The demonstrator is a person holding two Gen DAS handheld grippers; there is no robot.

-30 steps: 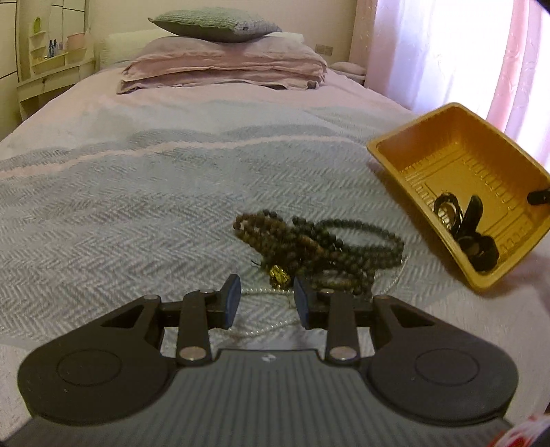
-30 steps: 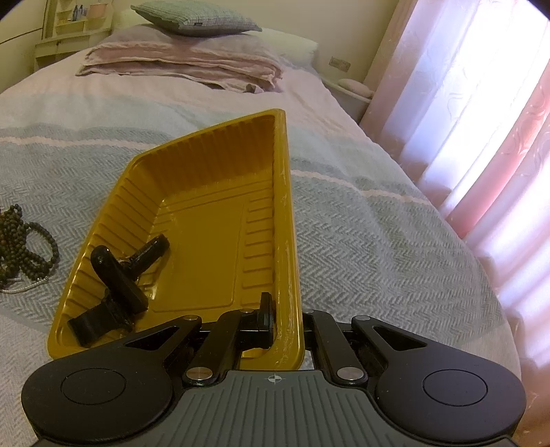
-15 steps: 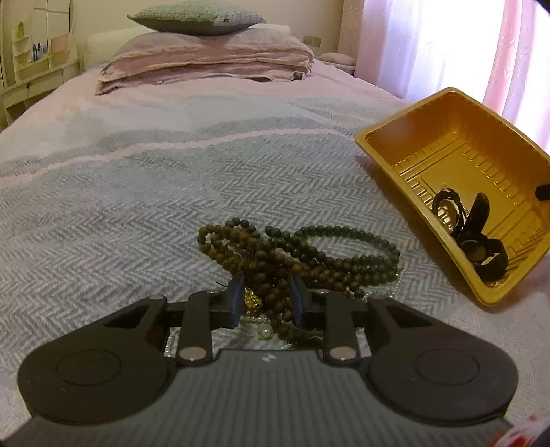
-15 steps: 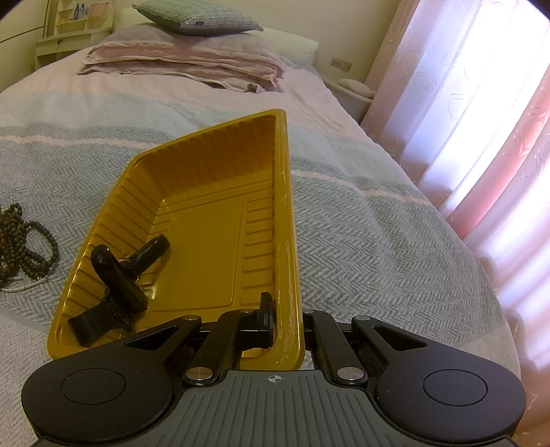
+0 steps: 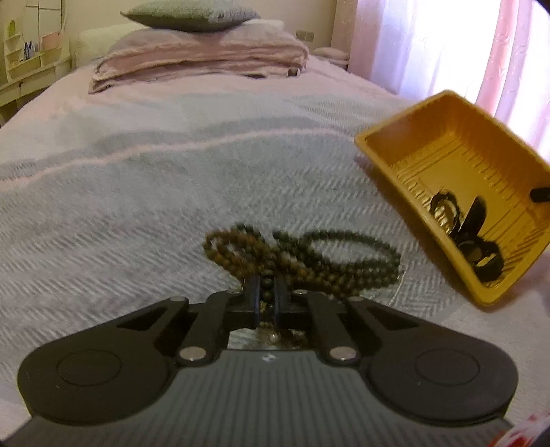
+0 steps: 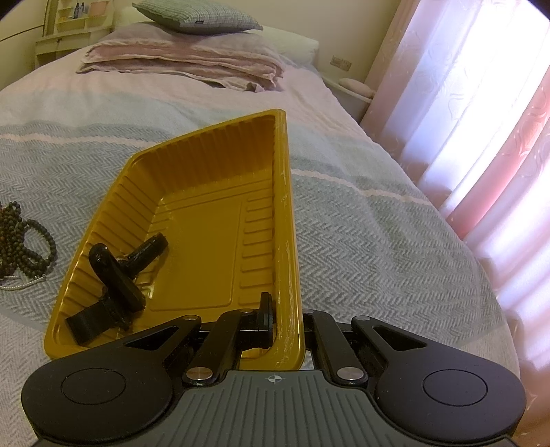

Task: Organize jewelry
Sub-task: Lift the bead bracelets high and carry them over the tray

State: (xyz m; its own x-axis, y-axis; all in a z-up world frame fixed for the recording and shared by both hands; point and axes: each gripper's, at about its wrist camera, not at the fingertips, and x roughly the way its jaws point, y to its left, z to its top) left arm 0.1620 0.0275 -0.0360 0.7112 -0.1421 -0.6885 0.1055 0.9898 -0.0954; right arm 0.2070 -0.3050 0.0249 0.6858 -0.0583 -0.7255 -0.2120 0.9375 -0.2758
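Note:
A tangle of brown and dark green bead necklaces (image 5: pixel 309 258) lies on the grey herringbone bedspread, with a thin pearl strand (image 6: pixel 20 283) under it. My left gripper (image 5: pixel 266 292) is shut on a bead strand at the near edge of the tangle. The yellow plastic tray (image 5: pixel 443 161) is tilted up at the right, its low side toward the beads. My right gripper (image 6: pixel 287 316) is shut on the tray's (image 6: pixel 288 206) near right rim, one finger inside and one outside. A black watch (image 6: pixel 113 275) lies in the tray's low corner, the watch (image 5: pixel 471 237) also showing in the left wrist view.
Folded pink bedding (image 5: pixel 202 58) with a grey-green pillow (image 5: pixel 189 13) sits at the head of the bed. Pink curtains (image 6: pixel 481 103) hang along the bed's right side. A pale shelf unit (image 5: pixel 24 62) stands at the far left. Bare bedspread (image 5: pixel 103 206) stretches left of the beads.
My left gripper moved forward over the beads' near edge and its jaws came together on a strand. The right gripper and the tray stayed as they were.

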